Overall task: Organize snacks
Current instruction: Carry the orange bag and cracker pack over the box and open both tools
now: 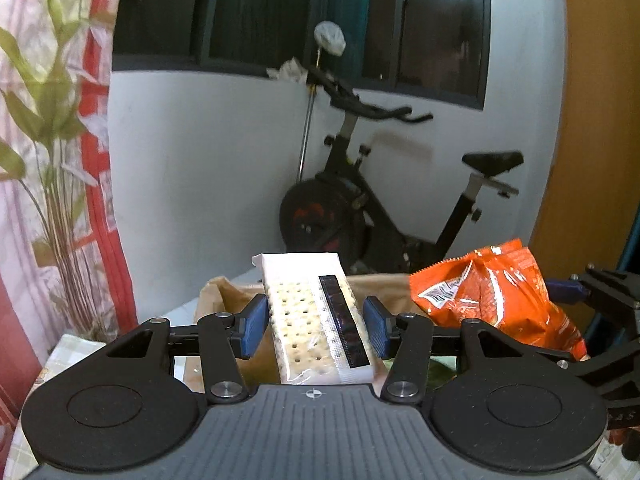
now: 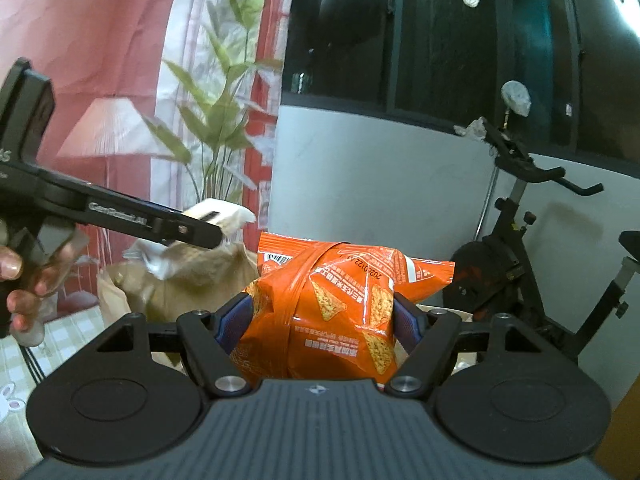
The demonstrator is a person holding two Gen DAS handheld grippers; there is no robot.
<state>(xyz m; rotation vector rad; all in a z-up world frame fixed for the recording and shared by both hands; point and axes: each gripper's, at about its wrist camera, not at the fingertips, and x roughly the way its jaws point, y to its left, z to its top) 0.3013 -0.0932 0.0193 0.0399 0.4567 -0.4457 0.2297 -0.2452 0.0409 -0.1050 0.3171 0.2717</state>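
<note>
1. The left gripper (image 1: 316,322) is clamped on a clear-wrapped white cracker pack (image 1: 316,312), dotted with holes, raised above a brown paper bag (image 1: 224,300).
2. The right gripper (image 2: 322,320) pinches a crinkled orange foil chip bag (image 2: 332,312) at the cracker pack's 3 o'clock.

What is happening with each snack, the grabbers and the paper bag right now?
Cracker pack: held up between the left gripper's pads.
Orange chip bag: squeezed in the right gripper, crumpled.
Brown paper bag: standing open on the table.
Exercise bike: standing unused.
</note>
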